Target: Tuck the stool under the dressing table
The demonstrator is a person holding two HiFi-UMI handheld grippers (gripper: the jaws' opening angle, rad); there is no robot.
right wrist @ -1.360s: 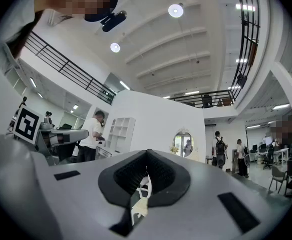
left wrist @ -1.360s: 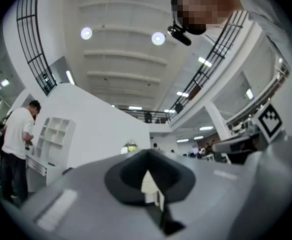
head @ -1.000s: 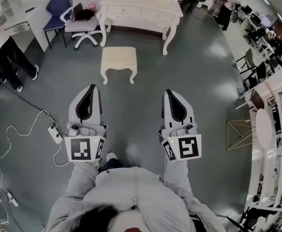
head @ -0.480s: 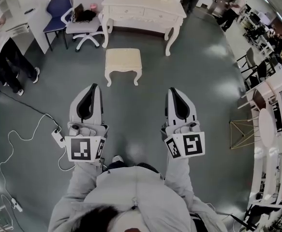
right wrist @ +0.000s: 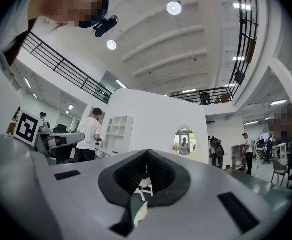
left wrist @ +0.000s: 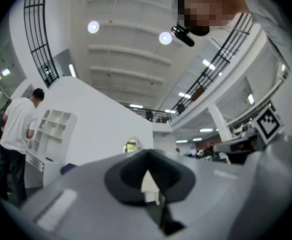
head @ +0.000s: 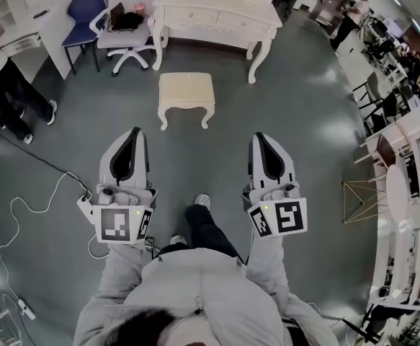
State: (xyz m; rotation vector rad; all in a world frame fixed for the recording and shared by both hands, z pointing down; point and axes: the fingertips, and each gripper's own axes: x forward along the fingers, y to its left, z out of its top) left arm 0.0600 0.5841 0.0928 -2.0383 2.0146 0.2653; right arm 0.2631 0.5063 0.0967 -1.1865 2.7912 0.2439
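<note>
On the grey floor (head: 303, 135), the stool (head: 186, 92) is standing just before the dressing table (head: 217, 16), not yet under it. The left tongs (head: 135, 131) and right tongs (head: 258, 136) are hovering clenched, empty, well apart from it. The approach seems to be in hand; next comes reaching the stool and pushing it in.

Cream stool (head: 186, 91) and dressing table (head: 217, 11) on grey-green floor (head: 303, 121); blue chair (head: 84, 9) upper left; black-and-white marker cubes (head: 120, 223).

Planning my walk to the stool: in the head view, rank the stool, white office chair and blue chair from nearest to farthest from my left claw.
1. The stool, just ahead of the left claw, slightly right.
2. The white office chair, farther on, left of the dressing table.
3. The blue chair, farthest, at far left.
</note>
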